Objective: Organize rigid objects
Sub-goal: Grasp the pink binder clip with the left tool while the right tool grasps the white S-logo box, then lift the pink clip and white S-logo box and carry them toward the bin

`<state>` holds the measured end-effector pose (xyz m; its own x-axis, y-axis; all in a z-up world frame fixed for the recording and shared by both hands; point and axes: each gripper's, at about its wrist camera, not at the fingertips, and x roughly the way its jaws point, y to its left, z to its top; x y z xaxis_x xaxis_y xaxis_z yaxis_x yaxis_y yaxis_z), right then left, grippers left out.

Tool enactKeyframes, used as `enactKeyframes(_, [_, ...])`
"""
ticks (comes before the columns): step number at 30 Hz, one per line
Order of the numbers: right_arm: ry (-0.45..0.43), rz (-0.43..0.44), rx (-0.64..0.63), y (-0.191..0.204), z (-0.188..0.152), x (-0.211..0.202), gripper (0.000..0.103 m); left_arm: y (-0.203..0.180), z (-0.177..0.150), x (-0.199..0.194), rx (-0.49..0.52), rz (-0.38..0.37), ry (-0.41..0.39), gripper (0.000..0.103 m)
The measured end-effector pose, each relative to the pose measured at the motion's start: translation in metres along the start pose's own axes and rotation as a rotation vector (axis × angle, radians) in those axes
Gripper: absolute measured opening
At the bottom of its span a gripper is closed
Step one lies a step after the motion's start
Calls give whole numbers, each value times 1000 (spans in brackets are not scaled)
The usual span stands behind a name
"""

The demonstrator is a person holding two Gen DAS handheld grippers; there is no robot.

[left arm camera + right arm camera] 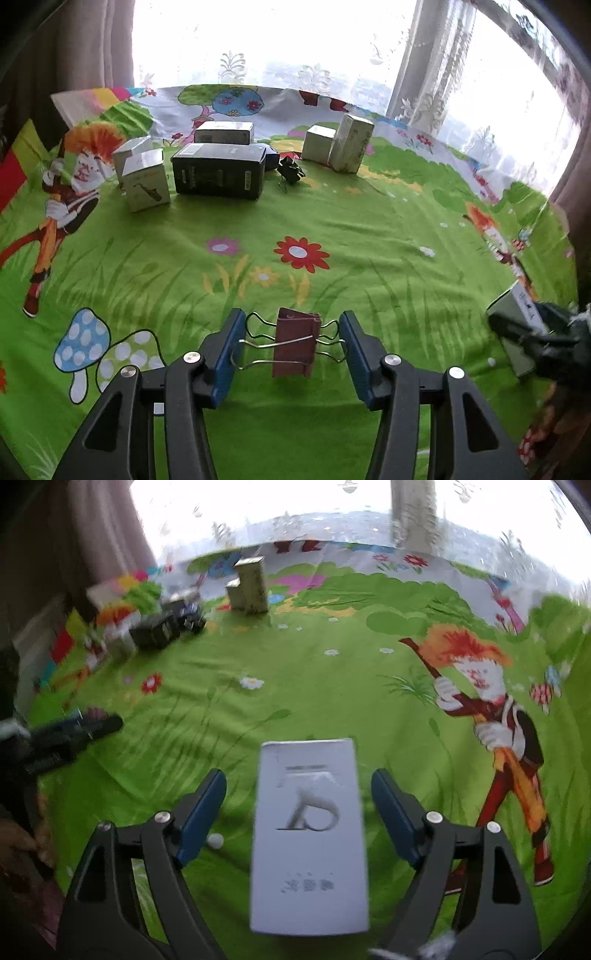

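Observation:
A maroon binder clip (293, 341) with its wire handles spread sideways sits between the blue pads of my left gripper (292, 326). The pads press on the handles, and the clip hangs just above the green cartoon cloth (332, 221). In the right wrist view a white rectangular box (308, 834) with a grey logo lies flat on the cloth between the fingers of my right gripper (299, 781). Those jaws stand open, with a gap on each side of the box. The right gripper (524, 332) and this box (526, 301) also show at the right edge of the left wrist view.
At the back left stand a black box (218, 171), two small white boxes (146, 181) and another box (223, 132) behind. A black binder clip (290, 171) lies beside them. Two pale boxes (351, 144) stand at the back right. Curtains and a bright window close off the far edge.

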<state>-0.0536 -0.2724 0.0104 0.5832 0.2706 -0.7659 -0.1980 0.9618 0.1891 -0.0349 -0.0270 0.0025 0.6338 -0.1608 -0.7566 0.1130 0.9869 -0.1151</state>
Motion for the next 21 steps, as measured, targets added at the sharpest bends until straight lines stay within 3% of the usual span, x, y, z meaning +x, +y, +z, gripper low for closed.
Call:
enactKeyframes(4, [-16, 18, 55, -8, -1, -3, 83, -2, -2, -1, 33, 27, 5, 53])
enactKeyframes(11, [41, -156, -82, 20, -3, 7, 89, -5, -4, 0, 57, 50, 11, 53])
enactKeyframes(13, [40, -158, -53, 17, -9, 3, 89, -9, -5, 1, 84, 72, 17, 54])
enactKeyframes(14, [40, -162, -52, 17, -12, 0, 87, -11, -4, 1, 90, 79, 18, 54])
enactKeyframes(16, [20, -165, -56, 17, -16, -9, 45, -11, -3, 2, 100, 77, 27, 54])
enactKeyframes(18, [35, -158, -65, 19, -16, -14, 45, -12, 1, 3, 118, 69, 48, 53])
enactKeyframes(19, [35, -125, -47, 17, -17, -17, 45, -10, 2, 0, 94, 48, 73, 52])
enactKeyframes(21, [-15, -103, 2, 16, -19, -31, 45, -5, 5, -24, 13, -18, 39, 52])
